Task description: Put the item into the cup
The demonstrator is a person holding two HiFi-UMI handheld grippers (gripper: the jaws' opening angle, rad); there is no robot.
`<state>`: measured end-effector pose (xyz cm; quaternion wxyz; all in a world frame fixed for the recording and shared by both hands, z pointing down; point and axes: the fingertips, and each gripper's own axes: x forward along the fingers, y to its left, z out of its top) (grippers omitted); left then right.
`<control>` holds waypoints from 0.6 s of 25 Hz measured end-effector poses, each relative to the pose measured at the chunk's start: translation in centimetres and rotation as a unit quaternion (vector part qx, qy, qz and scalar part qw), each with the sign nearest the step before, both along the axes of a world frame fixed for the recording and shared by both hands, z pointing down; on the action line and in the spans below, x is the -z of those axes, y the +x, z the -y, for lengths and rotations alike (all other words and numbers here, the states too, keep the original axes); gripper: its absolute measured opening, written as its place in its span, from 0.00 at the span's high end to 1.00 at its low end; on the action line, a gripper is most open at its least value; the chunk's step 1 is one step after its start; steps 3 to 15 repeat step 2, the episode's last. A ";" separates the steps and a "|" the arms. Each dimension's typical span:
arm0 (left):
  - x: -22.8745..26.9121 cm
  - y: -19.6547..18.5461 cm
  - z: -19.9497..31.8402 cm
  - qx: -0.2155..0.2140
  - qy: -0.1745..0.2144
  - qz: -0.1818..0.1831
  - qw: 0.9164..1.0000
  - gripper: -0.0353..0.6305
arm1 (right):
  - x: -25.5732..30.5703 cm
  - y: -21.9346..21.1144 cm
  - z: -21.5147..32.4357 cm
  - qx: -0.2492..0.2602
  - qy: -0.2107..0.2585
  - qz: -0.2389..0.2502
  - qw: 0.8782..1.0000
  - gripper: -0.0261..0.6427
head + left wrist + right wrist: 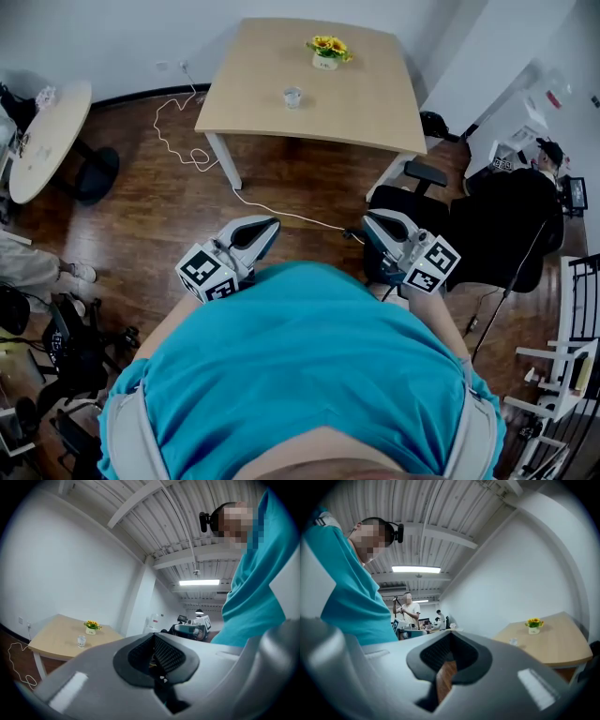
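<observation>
A small clear cup (292,97) stands on the light wooden table (366,103) across the room, with a pot of yellow flowers (328,49) behind it. No loose item shows beside the cup. I hold both grippers close to my body, far from the table. My left gripper (270,227) and right gripper (371,223) point toward the table, jaws together and nothing in them. In the left gripper view the left gripper (153,635) is shut, with the cup (81,641) far off at the left. In the right gripper view the right gripper (451,635) is shut, with the cup (513,641) at the right.
A white cable (187,141) trails over the wooden floor between me and the table. A black office chair (497,225) stands at the right, a round table (42,136) at the left. A person (408,609) stands in the background.
</observation>
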<state>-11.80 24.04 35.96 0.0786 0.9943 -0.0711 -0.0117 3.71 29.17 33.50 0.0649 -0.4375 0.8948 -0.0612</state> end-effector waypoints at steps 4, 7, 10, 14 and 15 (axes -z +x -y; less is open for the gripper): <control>0.5 0.1 0.2 0.004 -0.007 -0.002 1.000 0.94 | 0.2 0.2 0.2 -0.001 0.002 -0.001 1.000 0.96; 0.5 0.1 0.2 0.004 -0.007 -0.002 1.000 0.94 | 0.2 0.2 0.2 -0.001 0.002 -0.001 1.000 0.96; 0.5 0.1 0.2 0.004 -0.007 -0.002 1.000 0.94 | 0.2 0.2 0.2 -0.001 0.002 -0.001 1.000 0.96; 0.5 0.1 0.2 0.004 -0.007 -0.002 1.000 0.94 | 0.2 0.2 0.2 -0.001 0.002 -0.001 1.000 0.96; 0.5 0.1 0.2 0.004 -0.007 -0.002 1.000 0.94 | 0.2 0.2 0.2 -0.001 0.002 -0.001 1.000 0.96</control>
